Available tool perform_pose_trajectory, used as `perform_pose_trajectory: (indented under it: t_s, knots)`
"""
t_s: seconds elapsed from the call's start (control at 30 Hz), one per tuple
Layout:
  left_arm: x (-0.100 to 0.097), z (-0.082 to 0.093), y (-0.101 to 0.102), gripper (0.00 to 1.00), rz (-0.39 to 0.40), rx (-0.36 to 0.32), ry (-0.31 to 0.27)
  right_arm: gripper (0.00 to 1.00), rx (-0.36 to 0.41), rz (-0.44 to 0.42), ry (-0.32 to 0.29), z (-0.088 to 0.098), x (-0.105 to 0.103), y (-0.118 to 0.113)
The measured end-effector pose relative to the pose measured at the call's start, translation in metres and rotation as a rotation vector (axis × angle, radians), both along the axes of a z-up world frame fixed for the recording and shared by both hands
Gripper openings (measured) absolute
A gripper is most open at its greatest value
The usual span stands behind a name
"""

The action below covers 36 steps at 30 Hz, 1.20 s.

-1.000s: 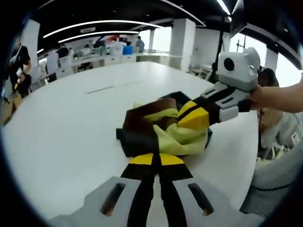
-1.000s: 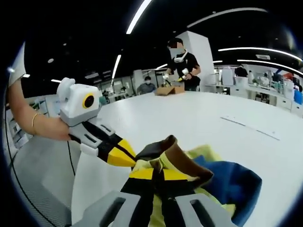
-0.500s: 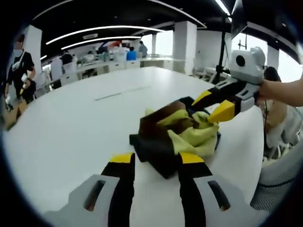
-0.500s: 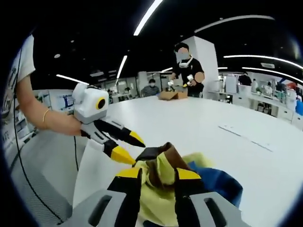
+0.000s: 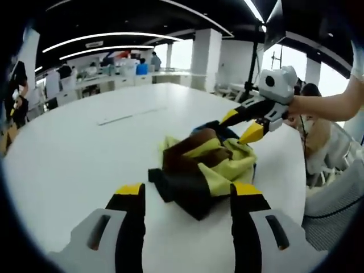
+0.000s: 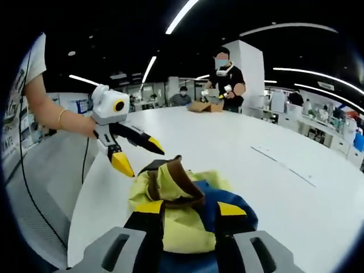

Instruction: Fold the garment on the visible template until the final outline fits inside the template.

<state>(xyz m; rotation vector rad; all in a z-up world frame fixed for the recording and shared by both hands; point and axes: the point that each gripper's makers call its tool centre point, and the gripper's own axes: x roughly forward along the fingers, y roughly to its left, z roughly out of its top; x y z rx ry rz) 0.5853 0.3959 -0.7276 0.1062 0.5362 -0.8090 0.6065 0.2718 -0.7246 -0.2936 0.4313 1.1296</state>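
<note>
Looking along my left gripper [image 5: 186, 199], jaws spread and empty, I see the garment [image 5: 202, 168] bunched on the table [image 5: 74, 148]. Along my right gripper [image 6: 190, 209], jaws likewise spread, the garment lies just ahead, left gripper apart above it.

The garment [image 5: 202, 168] is lying bunched in a loose, crumpled heap of yellow, brown, black and blue cloth on the white table [image 5: 74, 148], sitting at about five o'clock of centre in the left gripper view and six o'clock in the right gripper view, unheld.
</note>
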Motion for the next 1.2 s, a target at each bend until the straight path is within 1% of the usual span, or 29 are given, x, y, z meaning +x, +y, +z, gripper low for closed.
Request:
perform_pose_trajectory:
  t_s: [0.1, 0.2, 0.23, 0.33, 0.43, 0.6, 0.7, 0.77, 0.83, 0.93, 1.03, 1.2]
  knots:
    - [0.002, 0.001, 0.004, 0.47, -0.008, -0.013, 0.014, 0.30, 0.013, 0.000, 0.006, 0.000, 0.004, 0.000]
    - [0.005, -0.002, 0.009, 0.41, -0.008, -0.002, 0.013, 0.28, 0.024, 0.005, -0.011, 0.002, 0.010, 0.003]
    - [0.007, -0.004, 0.009, 0.40, -0.007, 0.004, 0.016, 0.27, 0.020, 0.014, -0.019, 0.001, 0.012, 0.005]
    - [0.008, -0.008, 0.008, 0.36, -0.013, -0.009, 0.030, 0.26, -0.001, 0.038, -0.031, -0.003, 0.015, 0.009]
    - [0.009, -0.012, 0.005, 0.32, -0.028, -0.015, 0.047, 0.24, 0.013, 0.063, -0.021, -0.004, 0.014, 0.015]
    - [0.009, -0.015, 0.000, 0.26, -0.049, -0.035, 0.069, 0.20, 0.074, 0.083, 0.004, 0.000, 0.013, 0.024]
    - [0.011, -0.018, -0.002, 0.22, -0.050, -0.040, 0.081, 0.16, 0.073, 0.099, 0.010, -0.003, 0.012, 0.028]
    - [0.010, -0.019, -0.003, 0.17, -0.053, -0.041, 0.088, 0.09, 0.074, 0.101, 0.014, -0.005, 0.012, 0.028]
    - [0.011, -0.020, -0.003, 0.15, -0.052, -0.039, 0.092, 0.04, 0.070, 0.092, 0.015, -0.006, 0.013, 0.027]
    - [0.010, -0.023, -0.002, 0.11, -0.047, -0.029, 0.099, 0.00, 0.077, 0.078, 0.021, -0.005, 0.016, 0.026]
    - [0.010, -0.023, -0.002, 0.03, -0.039, -0.031, 0.103, 0.00, 0.079, 0.071, 0.025, -0.004, 0.016, 0.025]
    - [0.010, -0.022, -0.001, 0.01, -0.031, -0.018, 0.095, 0.00, 0.075, 0.060, 0.035, -0.004, 0.014, 0.023]
